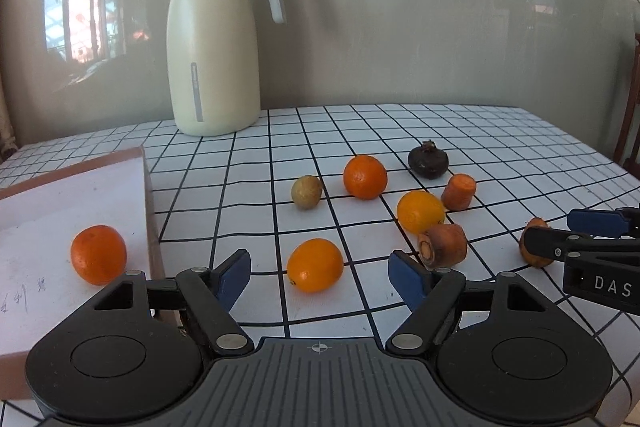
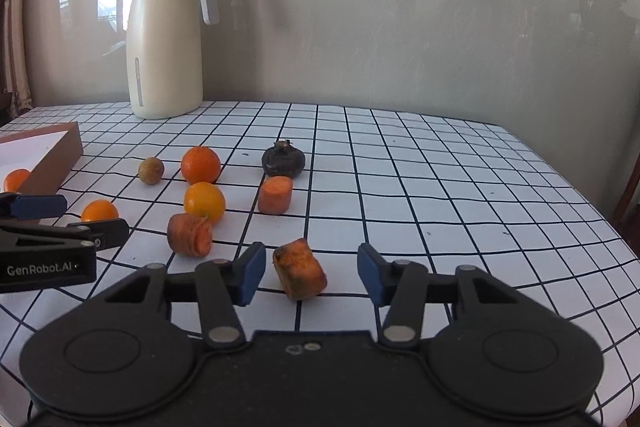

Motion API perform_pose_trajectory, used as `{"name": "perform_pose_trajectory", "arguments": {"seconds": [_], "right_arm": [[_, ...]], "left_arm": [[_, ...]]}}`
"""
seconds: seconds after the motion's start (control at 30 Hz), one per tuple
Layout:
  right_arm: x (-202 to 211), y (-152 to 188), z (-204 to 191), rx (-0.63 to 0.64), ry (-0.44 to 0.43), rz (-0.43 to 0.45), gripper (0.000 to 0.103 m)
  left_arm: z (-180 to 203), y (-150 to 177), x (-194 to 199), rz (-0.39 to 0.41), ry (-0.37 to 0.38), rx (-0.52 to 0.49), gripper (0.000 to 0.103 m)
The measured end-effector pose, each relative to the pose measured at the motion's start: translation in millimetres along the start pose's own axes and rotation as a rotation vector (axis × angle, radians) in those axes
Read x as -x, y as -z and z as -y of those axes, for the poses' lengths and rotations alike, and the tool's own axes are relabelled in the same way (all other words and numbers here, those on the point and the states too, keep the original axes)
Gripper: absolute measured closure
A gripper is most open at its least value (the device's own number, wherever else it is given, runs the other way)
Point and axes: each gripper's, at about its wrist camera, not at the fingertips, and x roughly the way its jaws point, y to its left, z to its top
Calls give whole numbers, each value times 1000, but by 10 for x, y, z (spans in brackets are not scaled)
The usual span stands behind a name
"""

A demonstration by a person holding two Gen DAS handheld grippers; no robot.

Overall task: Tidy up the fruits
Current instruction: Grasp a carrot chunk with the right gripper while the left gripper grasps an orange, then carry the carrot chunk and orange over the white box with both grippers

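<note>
The left gripper (image 1: 318, 273) stands wide open and holds nothing; a small orange citrus fruit (image 1: 315, 265) lies on the checked tablecloth (image 1: 500, 139) in the gap between its blue pads, touching neither. The right gripper (image 2: 311, 273) is spread just as wide and is also empty, with a browned carrot chunk (image 2: 300, 275) lying between its pads, apart from both. Just left of the left gripper, a shallow brown-sided box (image 1: 149, 187) with a white inside holds one orange (image 1: 98, 254). Beyond the left gripper's right pad lies a second carrot chunk (image 1: 443, 245) on its side, touching a yellow-orange citrus (image 1: 420, 211) behind it. Further back a third carrot piece (image 1: 459, 191) stands on its cut end, with a dark, flattened fruit (image 1: 428, 159) behind it, a deeper orange mandarin (image 1: 365, 177) to the left, and a small brownish-green round fruit (image 1: 306, 191) left of that, all apart from one another. At the far edge of the table, against the grey wall, stands a cream thermos jug (image 1: 214, 43) with a grey lid and handle.
</note>
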Motion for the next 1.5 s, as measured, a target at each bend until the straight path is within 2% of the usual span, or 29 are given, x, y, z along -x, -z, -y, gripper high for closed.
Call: {"name": "perform_pose_trajectory", "arguments": {"seconds": [0.13,0.2,0.27,0.3,0.33,0.37,0.63,1.1,1.37,1.5], "right_arm": [[-53,-15,9,-4,-1,-10,68],[-74,-20,4,-3,-2,-17,72],[-92,-21,4,-1,-12,-27,83],[-86,-24,1,-1,-18,-27,90],[-83,-26,-9,5,-9,-25,90],[-82,-23,-11,8,-7,-24,90],[-35,-32,-19,27,22,1,90],[221,-142,-144,70,46,73,90],[348,-245,-353,83,18,101,90],[422,-318,-599,88,-44,134,90]], "left_arm": [[41,-31,-39,-4,-7,-29,27],[64,-39,-56,-11,-6,-43,36],[80,-37,-92,-33,-3,-51,56],[82,-38,-104,-40,-5,-51,61],[75,-40,-108,-42,-6,-46,69],[67,-39,-114,-48,0,-41,70],[34,-50,-36,-14,21,-25,70],[-37,-167,449,88,24,-53,71],[-231,-189,817,145,-2,-55,70],[-422,-189,967,166,-37,-44,70]]}}
